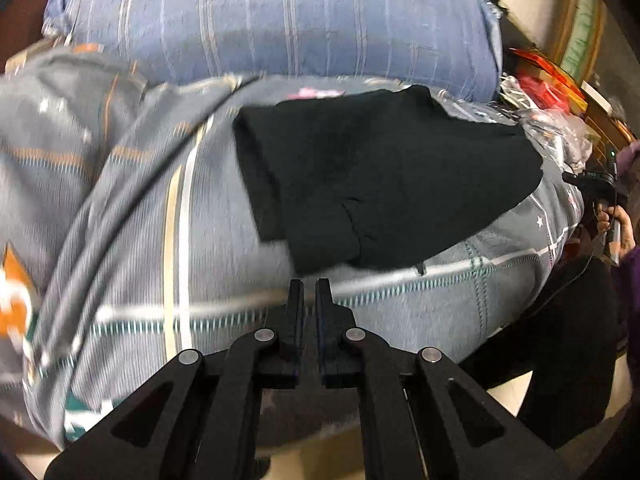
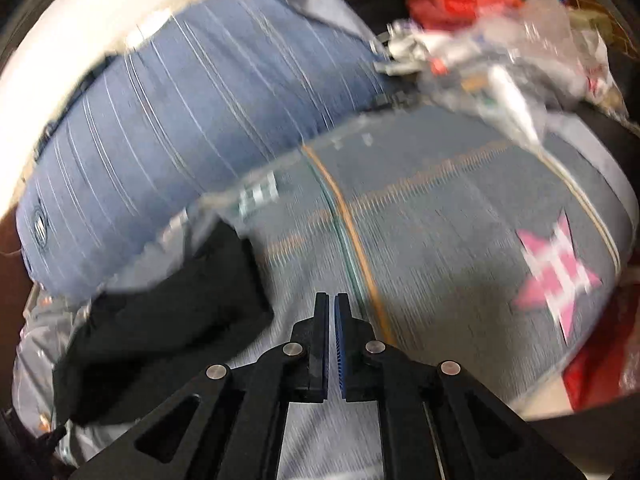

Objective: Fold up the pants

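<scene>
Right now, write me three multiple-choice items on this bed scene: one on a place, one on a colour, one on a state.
1. Where do the pants lie?
A. On the patterned bedsheet, in front of the blue pillow
B. On top of the pillow
C. On the floor

2. What colour are the pants?
A. Red
B. Black
C. White

3. How do the left gripper and right gripper stand?
A. Both wide open
B. Both clamped on the pants
C. Both shut, holding nothing

Answers:
1. A, the dark cloth rests on the sheet below the pillow.
2. B, it shows black in both views.
3. C, each pair of jaws is nearly together with nothing between.
</scene>
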